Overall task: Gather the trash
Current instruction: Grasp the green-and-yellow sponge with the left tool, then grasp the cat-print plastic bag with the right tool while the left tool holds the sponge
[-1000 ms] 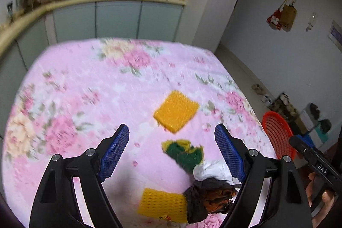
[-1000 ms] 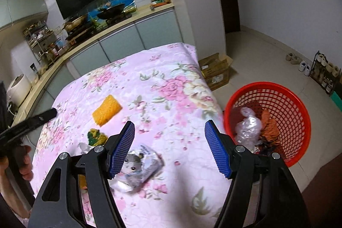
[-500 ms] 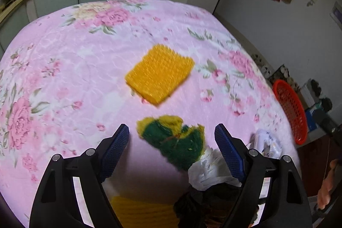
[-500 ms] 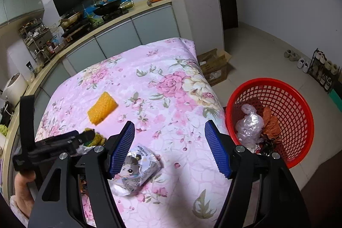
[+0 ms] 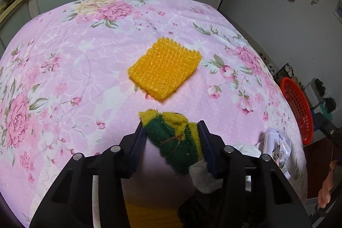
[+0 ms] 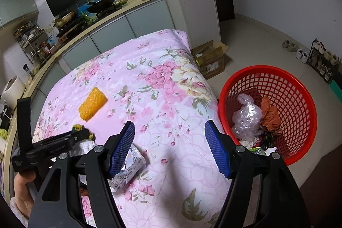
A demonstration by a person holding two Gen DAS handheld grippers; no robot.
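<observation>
On the pink floral quilt (image 5: 89, 69) that covers the work surface, the left gripper (image 5: 172, 138) has its jaws closing around a fuzzy green-and-yellow scouring rag (image 5: 173, 136), and both blue pads already press against the rag's sides, so it is clamped between them near their tips. Just past the rag, farther from the camera, lies a square orange-yellow knobbly mesh pad (image 5: 165, 69), flat on the quilt and apart from the gripper. Beside the left gripper's right finger sits a crumpled white tissue (image 5: 203, 176), partly hidden by the finger, and next to it a crinkled silver-white snack wrapper printed with a cartoon cat (image 5: 277, 149). Below the rag, at the bottom edge of the left wrist view, a second orange mesh piece (image 5: 149, 215) shows dimly in shadow. The right gripper (image 6: 170, 149) hovers over the quilt near its edge with its jaws wide apart and nothing between them; the snack wrapper lies just behind its left pad. To the right, on the tiled floor (image 6: 256, 40) beside the quilt's edge, stands a round red plastic lattice basket (image 6: 299, 99) holding a clear crumpled plastic bag (image 6: 248, 116) and some brownish scraps (image 6: 271, 116)
</observation>
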